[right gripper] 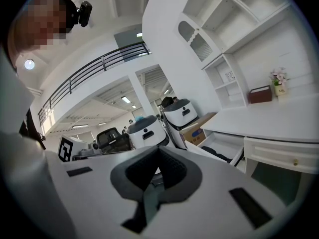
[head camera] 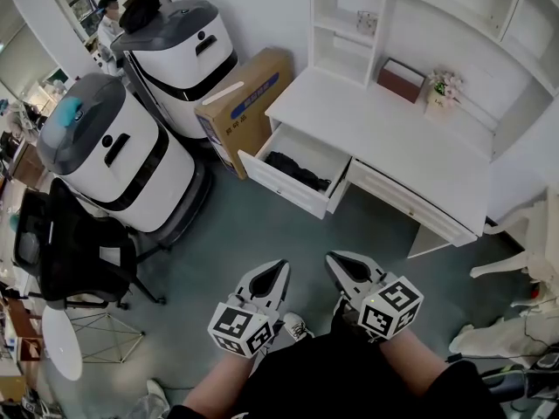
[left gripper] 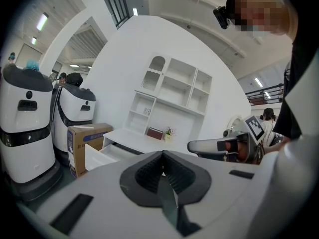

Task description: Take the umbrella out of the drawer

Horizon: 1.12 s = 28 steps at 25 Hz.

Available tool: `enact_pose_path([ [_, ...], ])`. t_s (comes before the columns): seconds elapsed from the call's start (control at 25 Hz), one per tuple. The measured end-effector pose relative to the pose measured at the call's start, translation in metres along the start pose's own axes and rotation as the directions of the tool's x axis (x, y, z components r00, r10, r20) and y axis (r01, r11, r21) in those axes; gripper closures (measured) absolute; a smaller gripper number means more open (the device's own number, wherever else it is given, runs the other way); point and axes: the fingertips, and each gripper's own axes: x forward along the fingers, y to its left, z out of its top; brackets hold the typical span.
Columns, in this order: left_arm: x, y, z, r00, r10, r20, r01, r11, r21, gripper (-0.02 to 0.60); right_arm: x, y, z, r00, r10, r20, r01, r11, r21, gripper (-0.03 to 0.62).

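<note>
A black folded umbrella lies inside the open white drawer at the left end of the white desk. In the right gripper view the drawer shows dark cloth inside. My left gripper and right gripper hang side by side near my body, well short of the drawer, both shut and empty. In the left gripper view the left gripper points toward the desk, with the open drawer ahead at left. The right gripper has its pads together.
Two white-and-black service robots and a cardboard box stand left of the drawer. A black office chair is at far left. A second drawer is closed. A brown box and flowers sit on the desk.
</note>
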Motion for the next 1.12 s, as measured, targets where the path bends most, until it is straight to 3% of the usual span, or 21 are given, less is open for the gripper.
enact_pose_path([
  [1.12,0.006,0.007,0.004,1.000,0.027,-0.006,-0.027,1.000,-0.015,0.578,0.010,-0.019,0.015,1.000,0.007,-0.011,-0.006,1.000,0.008,0.592],
])
